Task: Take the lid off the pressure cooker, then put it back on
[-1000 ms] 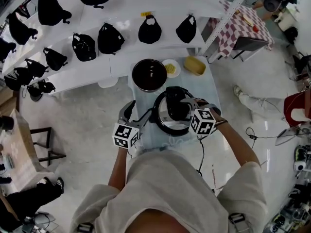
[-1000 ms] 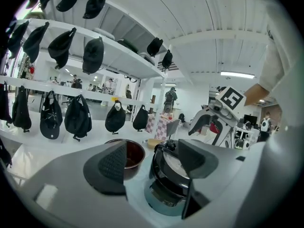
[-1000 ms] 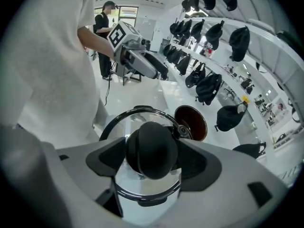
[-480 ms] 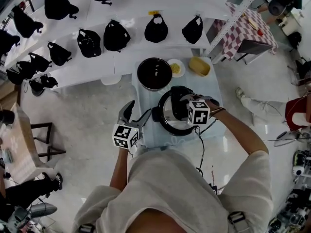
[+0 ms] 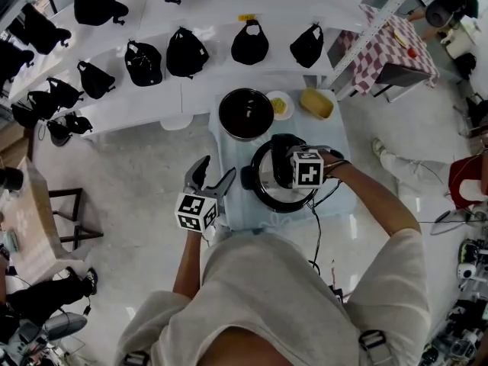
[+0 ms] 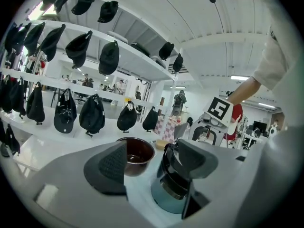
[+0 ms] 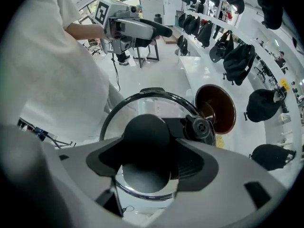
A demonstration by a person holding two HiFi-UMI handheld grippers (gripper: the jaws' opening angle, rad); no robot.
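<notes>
Left gripper: I hold it with the jaws wide and nothing between them, off the table's left edge, near the cooker but apart from it.
Table: light cloth on top.
Bowl: dark, on the table just behind the cooker.
Cooker: mid-table.
Lid: glass with a metal rim, looks seated on the cooker.
Knob: black, at the lid's centre.
Right gripper: I have the jaws clamped on the knob from above.
Plate: small, yellow food on it, just right of the bowl.
Tub: yellow, right of the plate.
</notes>
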